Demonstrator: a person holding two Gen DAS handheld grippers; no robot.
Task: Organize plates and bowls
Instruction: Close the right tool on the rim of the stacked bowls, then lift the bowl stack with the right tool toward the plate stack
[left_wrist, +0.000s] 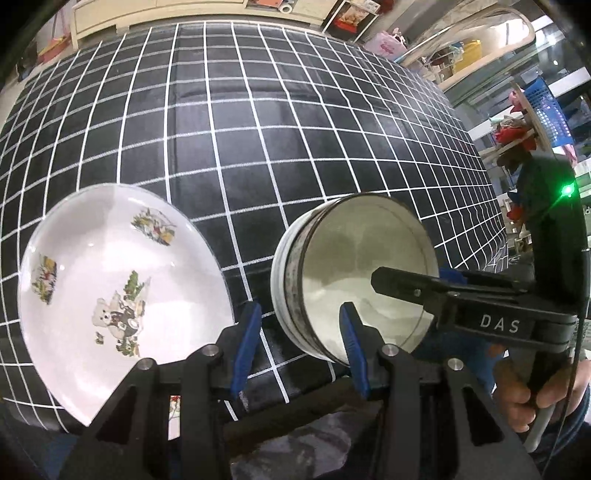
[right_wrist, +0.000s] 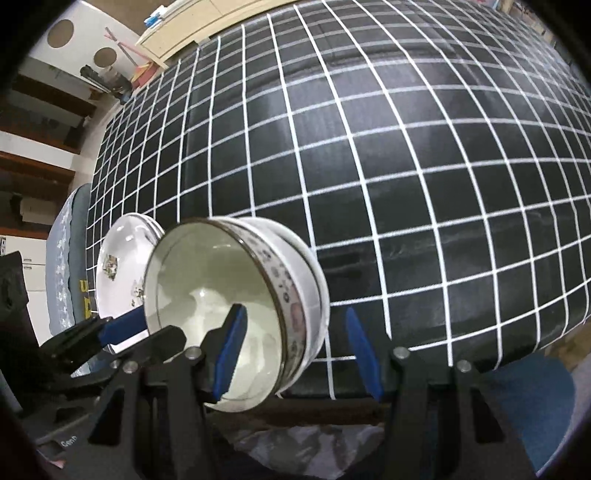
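Left gripper (left_wrist: 299, 308) and right gripper (right_wrist: 295, 310) gape astride the bowl (right_wrist: 207, 266) rim; glazed, likely slippery and breakable, so pinch its wall.

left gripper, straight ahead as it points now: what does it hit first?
Probably the bare black grid cloth. The left gripper has its jaws open over the gap between plate and bowl. The bowl rim sits close by its right finger; depth unclear.

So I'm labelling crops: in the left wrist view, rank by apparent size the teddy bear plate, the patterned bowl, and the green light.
1. Teddy bear plate, though it sits nearest the camera.
2. Patterned bowl, fairly close behind.
3. Green light, a tiny dot.
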